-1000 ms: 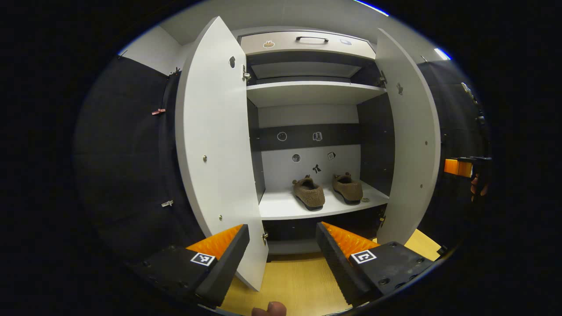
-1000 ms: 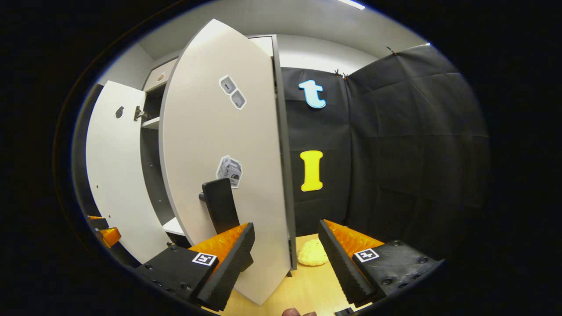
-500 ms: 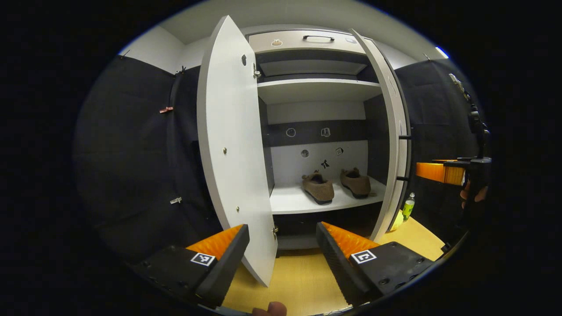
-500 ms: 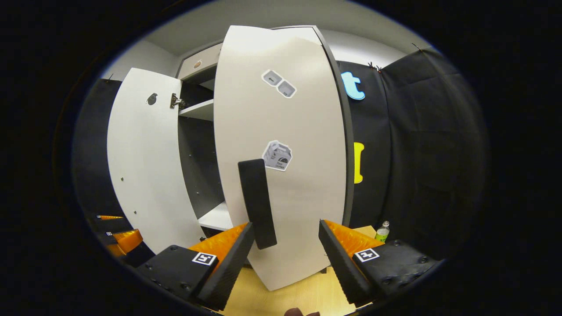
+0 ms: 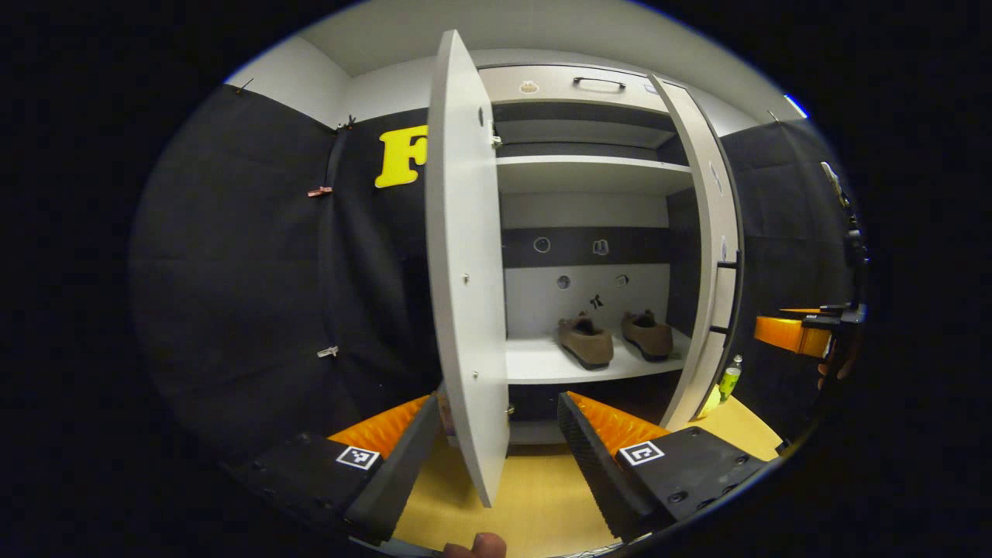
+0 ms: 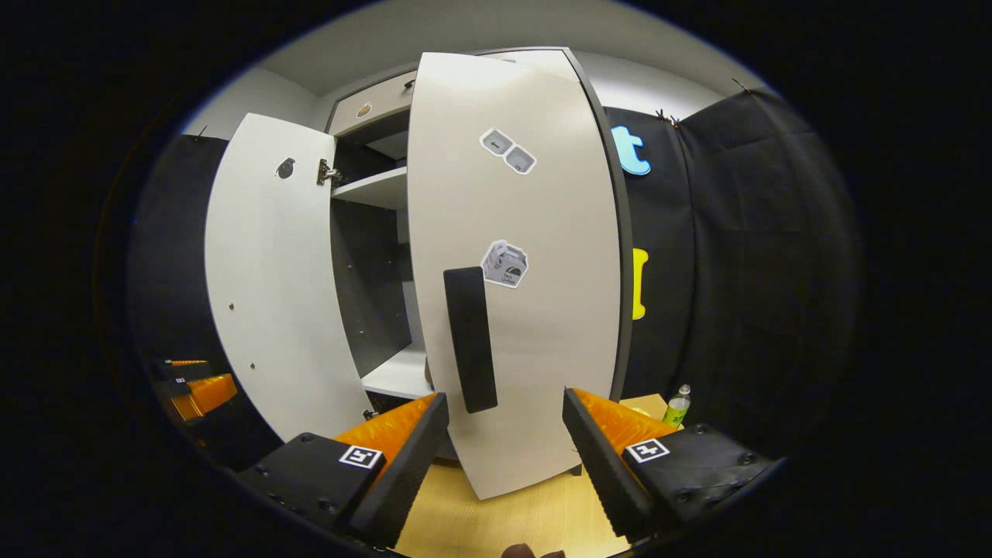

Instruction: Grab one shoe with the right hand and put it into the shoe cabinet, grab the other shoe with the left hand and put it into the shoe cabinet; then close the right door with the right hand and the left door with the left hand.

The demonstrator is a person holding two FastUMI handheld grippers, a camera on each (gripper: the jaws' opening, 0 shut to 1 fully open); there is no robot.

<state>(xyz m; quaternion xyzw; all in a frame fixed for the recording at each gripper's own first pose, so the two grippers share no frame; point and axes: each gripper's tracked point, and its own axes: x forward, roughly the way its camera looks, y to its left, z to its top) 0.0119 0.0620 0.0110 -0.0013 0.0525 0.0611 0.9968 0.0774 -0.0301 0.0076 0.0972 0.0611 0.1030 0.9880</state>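
Booth w/ black cloth walls (image 5: 232, 271) on both sides, held up by small clips (image 5: 318, 191). Behind and above the cloth, plain pale wall and ceiling (image 5: 542, 27); a ceiling light strip (image 5: 796, 106) glows at upper right in left gripper view. Floor is light wood-grain board (image 5: 535, 504), yellowish. In the right-hand corner near the cloth stands a small green bottle (image 6: 677, 404) w/ a yellow lumpy thing (image 5: 711, 402) just beside it on the floor. Lighting even, no windows seen; cloth creased into folds in right gripper view.
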